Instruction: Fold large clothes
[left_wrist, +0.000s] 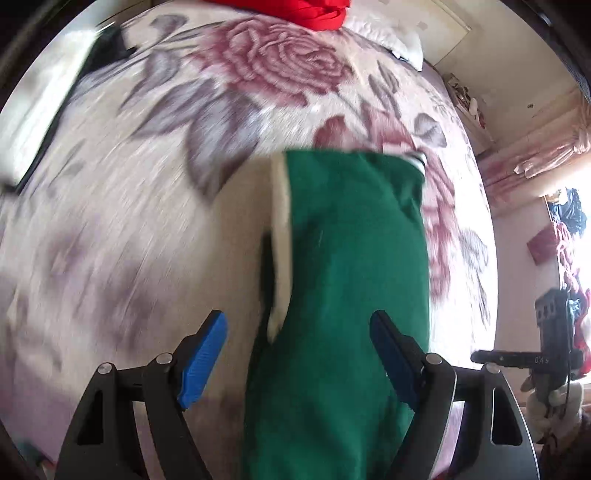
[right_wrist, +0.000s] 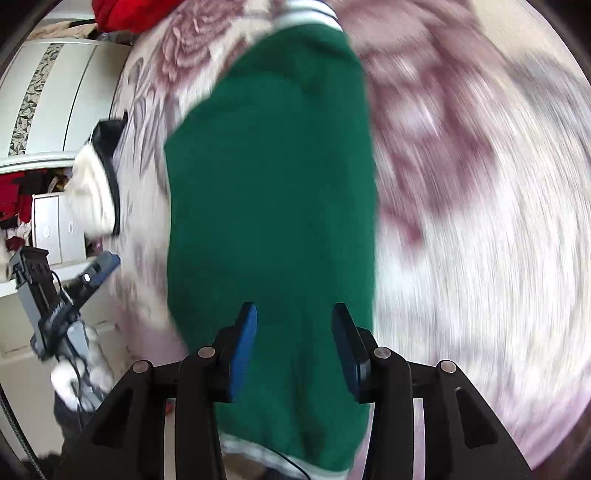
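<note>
A green garment with white trim (left_wrist: 351, 277) lies folded into a long narrow strip on the rose-patterned bed cover (left_wrist: 147, 221). My left gripper (left_wrist: 299, 354) is open, its blue fingers wide apart on either side of the strip's near end. In the right wrist view the same green garment (right_wrist: 273, 184) runs away from me, with a white striped band at its far end. My right gripper (right_wrist: 293, 347) is open over the garment, its fingers astride the cloth. Both views are blurred by motion. Each gripper shows at the edge of the other's view.
A red garment (left_wrist: 314, 11) lies at the bed's far end beside a white pillow (left_wrist: 391, 37). A black and white garment (right_wrist: 99, 177) lies at the bed's left edge. A white wardrobe (right_wrist: 48, 92) stands beyond. Pink curtains (left_wrist: 539, 147) hang at the right.
</note>
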